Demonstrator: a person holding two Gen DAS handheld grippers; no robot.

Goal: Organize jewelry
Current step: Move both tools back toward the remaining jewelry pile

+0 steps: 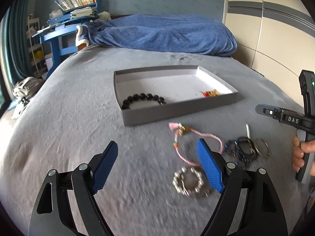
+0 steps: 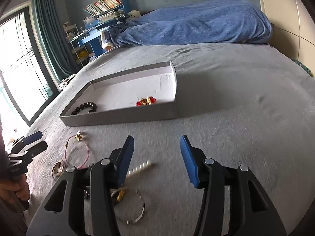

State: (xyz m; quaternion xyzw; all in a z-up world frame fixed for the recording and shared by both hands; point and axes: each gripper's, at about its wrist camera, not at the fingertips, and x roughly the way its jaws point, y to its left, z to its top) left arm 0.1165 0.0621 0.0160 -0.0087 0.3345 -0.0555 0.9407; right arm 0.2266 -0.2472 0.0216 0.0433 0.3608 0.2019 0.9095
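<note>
A shallow grey box (image 1: 177, 112) (image 2: 122, 118) lies on the bed and holds a black bead bracelet (image 1: 142, 99) (image 2: 85, 107) and a red-and-gold piece (image 1: 210, 93) (image 2: 146, 101). On the blanket in front of the box lie a pink cord bracelet (image 1: 182, 147) (image 2: 77, 153), a silver bead bracelet (image 1: 188, 180), a dark tangle of bracelets (image 1: 241, 151), a pearl pin (image 2: 140, 168) and a thin silver bangle (image 2: 135, 210). My left gripper (image 1: 157, 157) is open and empty above the blanket. My right gripper (image 2: 157, 153) is open and empty.
The bed is covered by a grey blanket (image 1: 78, 127), with a blue quilt (image 1: 167, 33) at the far end. A blue desk with books (image 1: 65, 19) stands beyond on the left, a wardrobe (image 1: 275, 29) on the right. A window (image 2: 17, 68) shows at the left.
</note>
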